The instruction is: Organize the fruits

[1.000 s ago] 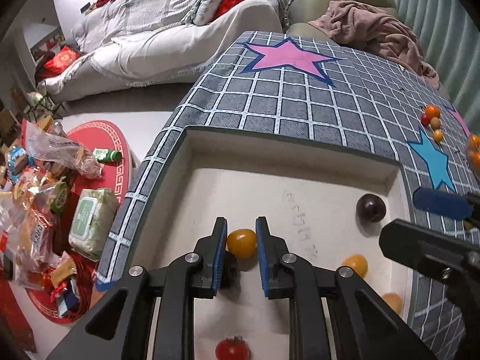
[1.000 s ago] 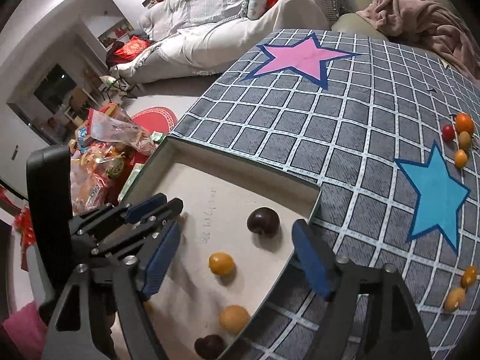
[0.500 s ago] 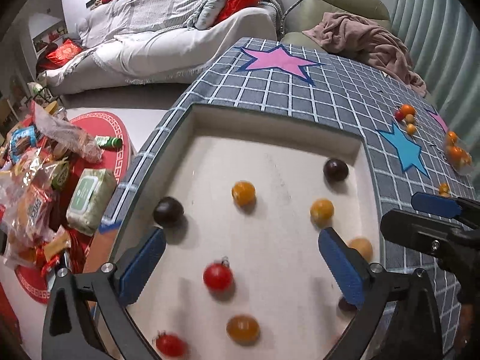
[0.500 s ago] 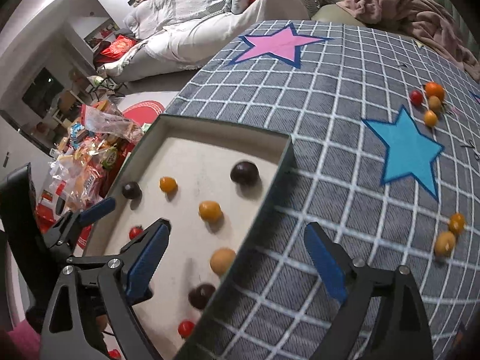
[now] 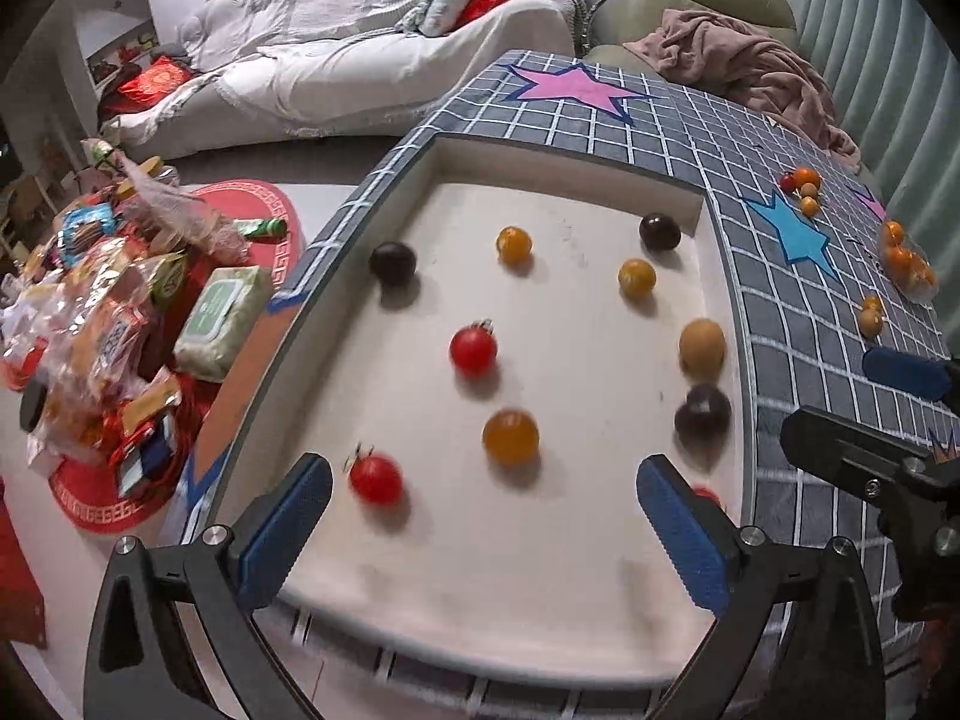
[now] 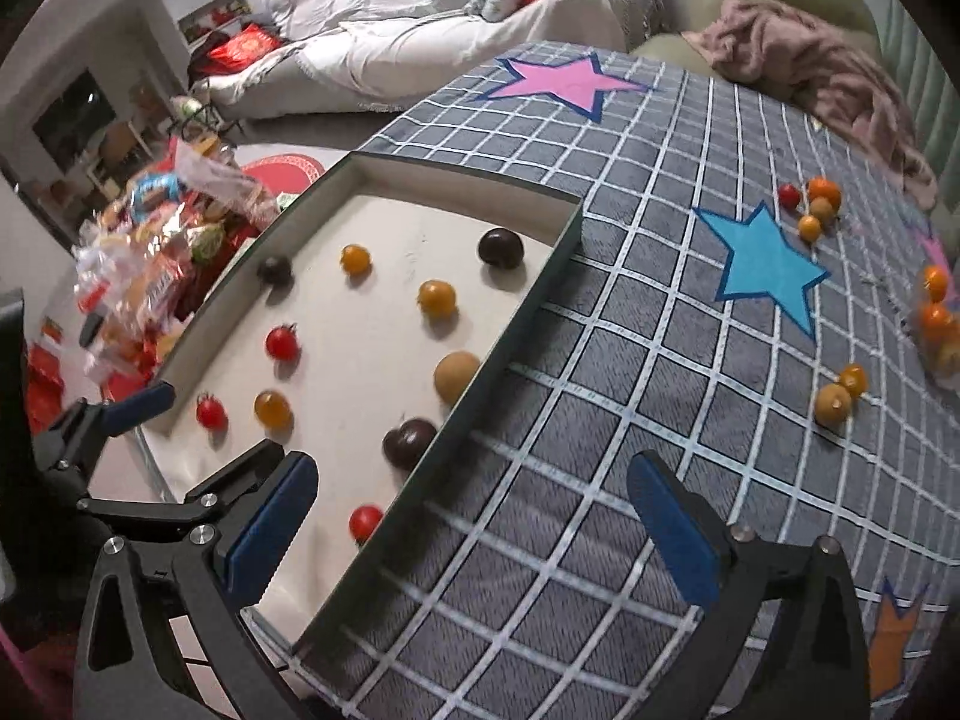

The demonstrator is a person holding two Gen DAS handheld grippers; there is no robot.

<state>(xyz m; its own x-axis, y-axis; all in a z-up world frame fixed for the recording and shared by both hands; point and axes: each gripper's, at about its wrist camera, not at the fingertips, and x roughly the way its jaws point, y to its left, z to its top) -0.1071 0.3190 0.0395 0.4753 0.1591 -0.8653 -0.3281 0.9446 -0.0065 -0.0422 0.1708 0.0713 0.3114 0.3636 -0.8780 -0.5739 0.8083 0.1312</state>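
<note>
Both the left gripper (image 5: pixel 483 531) and the right gripper (image 6: pixel 471 531) are being carried with jaws spread wide and nothing between them, the right having just been opening. The fruits are being gathered in the tray (image 6: pixel 510 324), where about ten lie scattered. A return trip is judged to be in hand: loose fruits (image 6: pixel 840 393) on the checked tablecloth (image 6: pixel 630 360) are being left for the next reach.
</note>
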